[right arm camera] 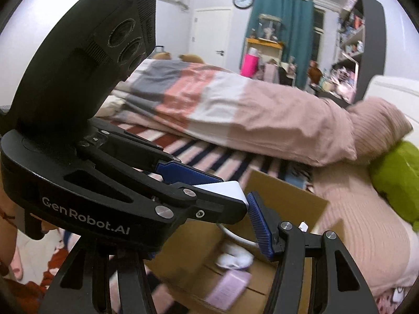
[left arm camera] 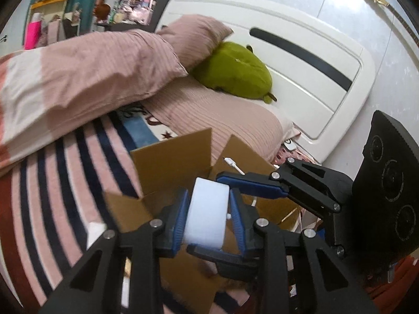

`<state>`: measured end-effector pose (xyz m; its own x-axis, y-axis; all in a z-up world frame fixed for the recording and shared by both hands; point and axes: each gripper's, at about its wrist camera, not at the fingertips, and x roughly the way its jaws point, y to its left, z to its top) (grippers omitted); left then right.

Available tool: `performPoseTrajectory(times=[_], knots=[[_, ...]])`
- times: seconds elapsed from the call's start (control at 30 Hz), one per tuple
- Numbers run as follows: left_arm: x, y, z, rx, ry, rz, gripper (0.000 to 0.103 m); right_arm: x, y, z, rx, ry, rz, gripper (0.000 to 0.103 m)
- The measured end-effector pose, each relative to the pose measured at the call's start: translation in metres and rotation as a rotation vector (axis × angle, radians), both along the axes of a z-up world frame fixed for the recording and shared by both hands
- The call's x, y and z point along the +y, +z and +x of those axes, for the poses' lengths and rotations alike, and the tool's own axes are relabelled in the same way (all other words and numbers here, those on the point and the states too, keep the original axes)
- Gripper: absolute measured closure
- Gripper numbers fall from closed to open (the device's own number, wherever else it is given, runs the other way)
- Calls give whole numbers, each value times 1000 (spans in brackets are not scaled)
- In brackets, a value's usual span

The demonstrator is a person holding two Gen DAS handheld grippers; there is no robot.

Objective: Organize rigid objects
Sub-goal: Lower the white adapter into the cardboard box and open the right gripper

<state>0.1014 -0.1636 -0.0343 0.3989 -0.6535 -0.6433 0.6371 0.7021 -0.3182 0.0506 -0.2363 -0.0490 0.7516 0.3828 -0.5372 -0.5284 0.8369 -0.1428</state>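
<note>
Placing step: left claw [left arm camera: 207, 219] clamped on white block [left arm camera: 207, 212] above the open cardboard box [left arm camera: 170, 157] on the bed; right claw [left arm camera: 251, 185] apart, empty; next, lower and release inside.

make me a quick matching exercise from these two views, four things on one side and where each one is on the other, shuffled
Things:
1. white block
2. green plush toy
3. purple box
4. wall clock

Places:
A. lying inside the cardboard box
B. on the wall beside the teal curtain
C. clamped in the left tool
D. on the bed, against the pink pillow

Pairs: 1-C, 2-D, 3-A, 4-B
</note>
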Motion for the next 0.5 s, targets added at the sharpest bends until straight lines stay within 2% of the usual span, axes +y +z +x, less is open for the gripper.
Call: performPoseTrajectory(times=[0.17,0.23,0.27,0.3,0.33,0.43,0.5], knots=[[-24,-7,10,19,-21,30,73,-27,-7,12,51,-51,5,50],[-28,-8,12,13,-8,51,54,-35,-9,15,78,-66,12,48],[-29,-8,11,3,3,61,50,-38,-11,17,95,-71,15,44],[-29,-8,11,-6,8,67,45,-40,-12,19,108,-77,17,31],[-28,-8,10,-12,8,68,42,-44,-12,21,111,-89,29,25],[-26,-6,11,-17,19,64,34,-51,-13,22,126,-93,46,26],[-22,-4,9,-33,34,72,33,-51,-13,20,131,-93,52,25]])
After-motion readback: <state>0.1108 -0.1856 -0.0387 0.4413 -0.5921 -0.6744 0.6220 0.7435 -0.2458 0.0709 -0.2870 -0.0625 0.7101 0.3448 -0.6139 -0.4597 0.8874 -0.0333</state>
